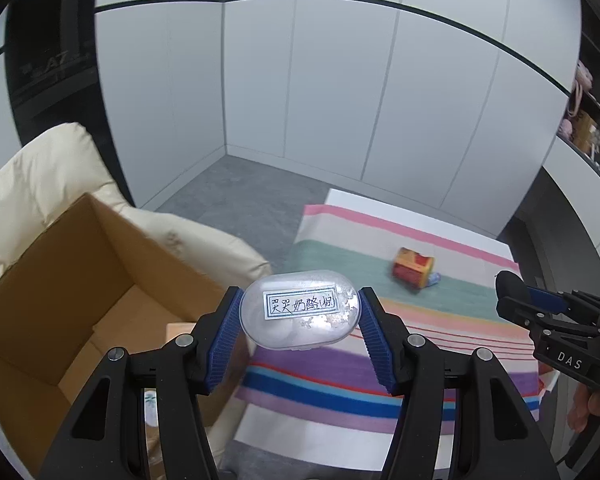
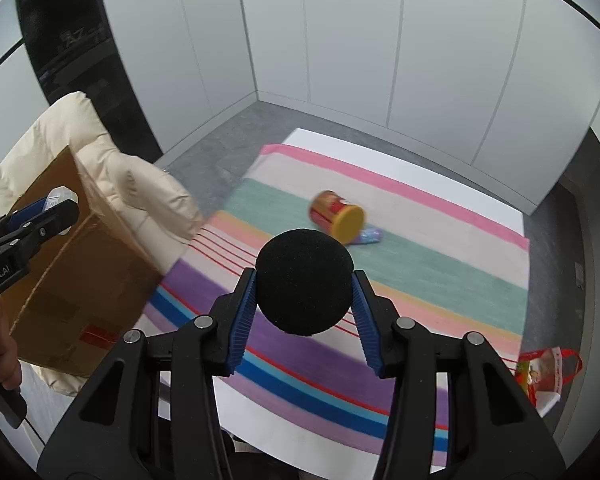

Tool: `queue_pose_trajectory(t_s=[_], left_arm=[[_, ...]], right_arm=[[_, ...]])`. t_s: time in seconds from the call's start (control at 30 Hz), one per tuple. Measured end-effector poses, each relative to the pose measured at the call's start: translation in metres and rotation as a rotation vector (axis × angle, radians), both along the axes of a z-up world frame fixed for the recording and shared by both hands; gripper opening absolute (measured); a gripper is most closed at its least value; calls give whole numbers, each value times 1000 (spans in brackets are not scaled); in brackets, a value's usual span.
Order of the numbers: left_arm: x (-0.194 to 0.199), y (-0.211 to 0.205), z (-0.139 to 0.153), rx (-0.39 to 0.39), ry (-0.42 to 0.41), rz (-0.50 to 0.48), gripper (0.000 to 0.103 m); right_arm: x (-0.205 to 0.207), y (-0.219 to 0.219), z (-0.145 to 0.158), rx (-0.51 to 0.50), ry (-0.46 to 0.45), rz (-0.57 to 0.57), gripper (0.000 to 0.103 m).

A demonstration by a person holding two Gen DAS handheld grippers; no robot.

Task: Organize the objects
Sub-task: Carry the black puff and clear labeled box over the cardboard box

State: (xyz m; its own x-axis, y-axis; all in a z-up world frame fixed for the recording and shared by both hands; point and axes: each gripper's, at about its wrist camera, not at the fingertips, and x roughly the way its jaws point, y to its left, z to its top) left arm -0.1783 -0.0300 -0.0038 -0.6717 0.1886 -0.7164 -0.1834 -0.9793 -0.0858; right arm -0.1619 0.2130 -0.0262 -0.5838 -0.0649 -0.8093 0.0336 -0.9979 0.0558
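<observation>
left gripper point(image 1: 299, 320) clamping clear labelled case point(image 1: 300, 314), likely heading for cardboard box point(image 1: 60, 280) | right gripper point(image 2: 304, 288) gripping black foam ball point(image 2: 305, 282) | red can point(image 2: 335, 216) lying on striped cloth point(image 2: 440, 272), awaiting pickup

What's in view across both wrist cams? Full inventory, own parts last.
clear plastic case: 1, transparent with a handwritten white label, between the left gripper's pads
foam ball: 1, black, between the right gripper's pads
can: 1, red and yellow, lying on its side on the cloth
small packet: 1, blue-purple, beside the can's lid end
striped cloth: 1, multicolour, spread over the white table
cardboard box: 1, brown, open, left of the table
padded cushion: 1, cream, behind the box
bag: 1, red and white, off the table's right edge
left gripper: 1, black with blue pads
right gripper: 1, black with blue pads
</observation>
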Motion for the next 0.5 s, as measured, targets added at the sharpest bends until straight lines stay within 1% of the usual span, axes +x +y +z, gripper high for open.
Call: queue_pose_trajectory(t_s=[0.5], left_arm=[[11,-78,2,2,-3,135,59]], right_arm=[[-17,-88,6,5,26,145,49]])
